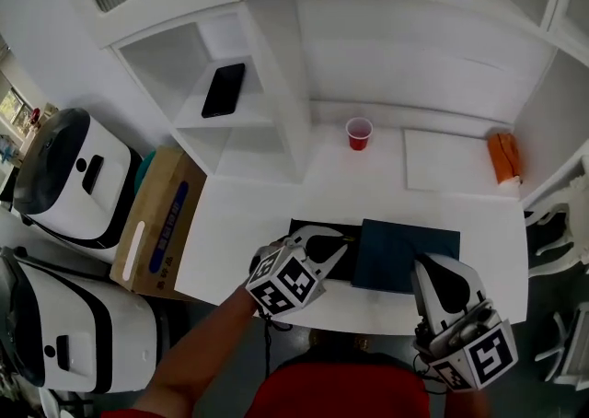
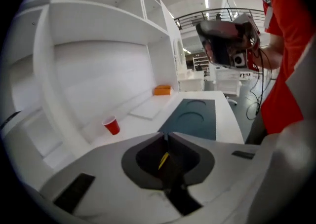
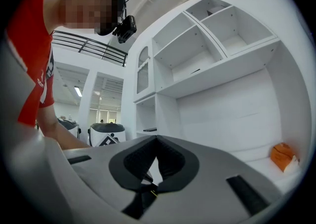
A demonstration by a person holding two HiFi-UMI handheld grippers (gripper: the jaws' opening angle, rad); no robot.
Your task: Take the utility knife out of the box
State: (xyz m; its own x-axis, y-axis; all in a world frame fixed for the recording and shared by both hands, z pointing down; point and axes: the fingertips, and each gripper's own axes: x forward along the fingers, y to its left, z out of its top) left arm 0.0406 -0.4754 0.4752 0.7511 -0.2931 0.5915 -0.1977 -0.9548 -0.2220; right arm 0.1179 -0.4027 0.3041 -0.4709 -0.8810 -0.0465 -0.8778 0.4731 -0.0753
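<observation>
A dark box lies open near the desk's front edge, its black tray (image 1: 306, 227) on the left and its teal lid (image 1: 405, 255) flat on the right. My left gripper (image 1: 339, 243) points down into the tray. In the left gripper view its jaws (image 2: 166, 138) stand a narrow slit apart, and a thin yellow strip (image 2: 163, 160) shows in the gap, likely part of the utility knife. The pads do not visibly press on it. My right gripper (image 1: 425, 265) hovers level over the lid's right front corner, shut with nothing between its fingers (image 3: 157, 138).
A red cup (image 1: 359, 133) stands at the back of the desk, with a flat white board (image 1: 446, 160) and an orange object (image 1: 504, 156) to its right. A black phone (image 1: 224, 89) lies on a left shelf. A cardboard box (image 1: 156, 223) and white machines (image 1: 78, 177) stand left of the desk.
</observation>
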